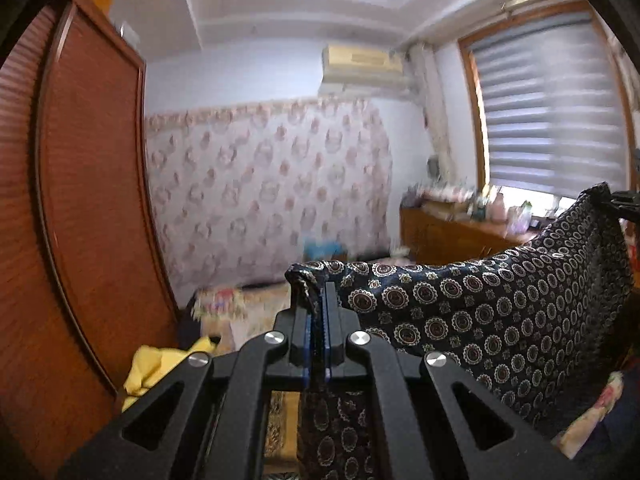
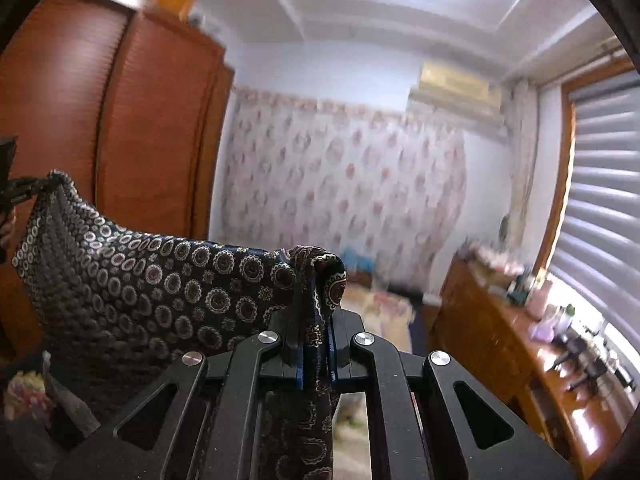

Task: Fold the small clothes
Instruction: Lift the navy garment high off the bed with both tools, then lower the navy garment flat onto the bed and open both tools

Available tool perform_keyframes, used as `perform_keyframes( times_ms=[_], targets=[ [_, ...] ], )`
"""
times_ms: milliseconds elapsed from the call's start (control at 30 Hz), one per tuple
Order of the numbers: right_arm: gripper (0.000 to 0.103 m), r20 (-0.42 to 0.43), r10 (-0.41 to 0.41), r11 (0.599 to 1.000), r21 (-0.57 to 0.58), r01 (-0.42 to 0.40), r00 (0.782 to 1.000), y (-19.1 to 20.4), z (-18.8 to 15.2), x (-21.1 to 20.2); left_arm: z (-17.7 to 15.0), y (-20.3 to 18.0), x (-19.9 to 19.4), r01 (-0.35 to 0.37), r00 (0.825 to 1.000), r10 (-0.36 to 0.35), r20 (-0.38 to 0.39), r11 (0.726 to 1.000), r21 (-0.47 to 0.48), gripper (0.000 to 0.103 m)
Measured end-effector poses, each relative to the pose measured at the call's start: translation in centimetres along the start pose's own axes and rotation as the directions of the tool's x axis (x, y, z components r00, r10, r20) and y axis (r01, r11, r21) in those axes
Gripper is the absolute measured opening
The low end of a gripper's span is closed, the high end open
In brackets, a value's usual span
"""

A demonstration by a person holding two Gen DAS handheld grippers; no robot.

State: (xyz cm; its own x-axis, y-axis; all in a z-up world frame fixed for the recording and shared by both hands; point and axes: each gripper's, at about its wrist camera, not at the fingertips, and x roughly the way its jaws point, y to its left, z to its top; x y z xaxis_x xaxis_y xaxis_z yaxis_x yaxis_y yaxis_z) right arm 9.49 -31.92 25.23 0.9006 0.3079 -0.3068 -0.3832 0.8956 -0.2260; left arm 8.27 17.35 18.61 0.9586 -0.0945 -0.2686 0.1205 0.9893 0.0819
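Observation:
A dark navy cloth with white and maroon circle patterns (image 1: 500,308) hangs in the air, stretched between both grippers. My left gripper (image 1: 316,300) is shut on one corner of it, and the cloth runs off to the right, where the right gripper's tip (image 1: 618,200) pinches the far corner. In the right wrist view my right gripper (image 2: 316,308) is shut on the other corner of the cloth (image 2: 140,280), which runs left to the left gripper's tip (image 2: 24,192). The cloth sags between them and part hangs below each gripper.
A brown wooden wardrobe (image 1: 80,200) stands at the left. A yellow garment (image 1: 160,364) lies below on a patterned bed (image 1: 248,304). A wooden dresser (image 2: 520,360) with bottles stands under the blinded window (image 2: 600,200) at the right.

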Motion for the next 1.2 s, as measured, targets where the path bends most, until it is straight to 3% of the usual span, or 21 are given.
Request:
perform_keyframes(
  times_ms=[133,233,467,567,733,933,1100,1200],
  targets=[
    [0.005,-0.131,0.025,1.0,-0.013,-0.027,0.991,-0.3,-4.0,9.3,-3.9,0.3,8.8,-0.032,0.993,0.032,-0.11,0.999,-0.007,0.001],
    [0.005,-0.208,0.044,0.999,0.0,-0.045,0.977,-0.4,-7.4,15.2,-7.3,0.1,14.9,-0.053,0.978,0.05,-0.203,0.999,-0.008,0.001],
    [0.005,-0.409,0.055,0.998,-0.011,-0.065,0.911,0.2,-15.2,28.1,-12.8,-0.4,24.3,-0.082,0.94,0.069,-0.334,0.996,-0.025,0.001],
    [0.005,-0.452,0.07,0.997,0.021,-0.068,0.889,-0.2,-17.3,31.7,-13.7,-0.3,25.8,-0.081,0.932,0.062,-0.357,0.996,-0.038,0.001],
    [0.006,-0.476,0.083,0.996,0.058,-0.063,0.876,-0.4,-18.9,34.8,-14.4,0.1,26.2,-0.078,0.923,0.057,-0.381,0.996,-0.039,0.003],
    [0.02,-0.504,0.061,0.997,0.071,-0.029,0.862,0.0,-19.8,36.1,-14.7,0.2,25.3,-0.062,0.925,0.037,-0.377,0.997,-0.054,0.01],
    [0.045,-0.51,0.052,0.998,0.062,-0.023,0.859,0.7,-20.4,34.5,-14.8,-0.4,22.7,-0.043,0.926,0.02,-0.377,0.998,-0.052,0.028],
    [0.049,-0.504,0.046,0.998,0.069,-0.012,0.863,0.8,-20.6,33.0,-15.0,-0.4,21.3,-0.027,0.925,0.004,-0.379,0.998,-0.058,0.045]
  ],
)
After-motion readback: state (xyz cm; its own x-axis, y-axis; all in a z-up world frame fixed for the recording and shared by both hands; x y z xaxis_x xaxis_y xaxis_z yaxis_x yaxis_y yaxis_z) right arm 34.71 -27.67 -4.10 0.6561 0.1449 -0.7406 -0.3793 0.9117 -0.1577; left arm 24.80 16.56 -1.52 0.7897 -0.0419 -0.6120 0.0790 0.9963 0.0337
